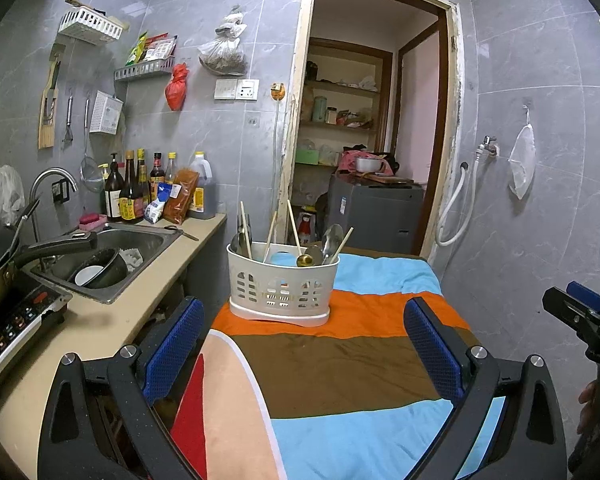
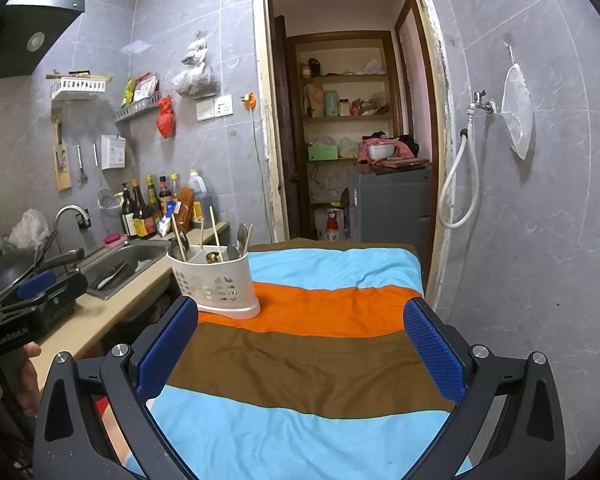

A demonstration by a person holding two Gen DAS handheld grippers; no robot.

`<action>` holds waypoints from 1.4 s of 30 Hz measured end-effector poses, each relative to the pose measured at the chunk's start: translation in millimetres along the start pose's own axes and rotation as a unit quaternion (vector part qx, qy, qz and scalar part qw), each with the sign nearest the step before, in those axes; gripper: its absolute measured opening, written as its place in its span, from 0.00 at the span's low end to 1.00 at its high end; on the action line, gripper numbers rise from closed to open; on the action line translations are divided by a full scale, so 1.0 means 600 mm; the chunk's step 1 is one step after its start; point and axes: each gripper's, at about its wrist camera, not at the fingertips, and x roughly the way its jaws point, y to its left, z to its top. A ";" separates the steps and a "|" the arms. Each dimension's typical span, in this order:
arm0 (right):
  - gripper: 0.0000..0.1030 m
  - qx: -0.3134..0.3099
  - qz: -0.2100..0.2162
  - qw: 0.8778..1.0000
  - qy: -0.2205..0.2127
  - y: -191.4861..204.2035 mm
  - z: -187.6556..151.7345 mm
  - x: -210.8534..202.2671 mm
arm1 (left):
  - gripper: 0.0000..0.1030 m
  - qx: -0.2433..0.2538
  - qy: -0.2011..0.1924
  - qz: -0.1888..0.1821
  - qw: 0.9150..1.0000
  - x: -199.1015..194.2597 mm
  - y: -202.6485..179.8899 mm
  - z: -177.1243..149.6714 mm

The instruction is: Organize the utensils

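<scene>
White utensil basket (image 1: 282,288) sits on striped cloth (image 1: 340,352), both grippers' fingers (image 1: 176,344) (image 2: 432,348) spread wide and empty; a careless grab could tip it.

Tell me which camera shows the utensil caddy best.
The left wrist view: the utensil caddy sits centred and near, spoons and chopsticks plain above its rim. The right wrist view shows it smaller, off to the left, its base partly behind a blue finger pad.
</scene>
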 end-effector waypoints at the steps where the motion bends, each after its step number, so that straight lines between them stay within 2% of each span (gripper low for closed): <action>1: 1.00 0.000 0.000 1.000 0.000 0.000 0.000 0.000 | 0.95 0.000 0.000 0.000 1.000 0.000 0.000 0.000; 24: 1.00 0.000 0.007 1.000 0.006 0.014 -0.007 0.003 | 0.95 -0.005 0.013 0.004 1.000 0.008 0.011 -0.008; 42: 1.00 0.002 0.008 1.000 0.011 0.015 -0.012 0.006 | 0.95 0.002 0.014 0.027 1.000 0.012 0.010 -0.015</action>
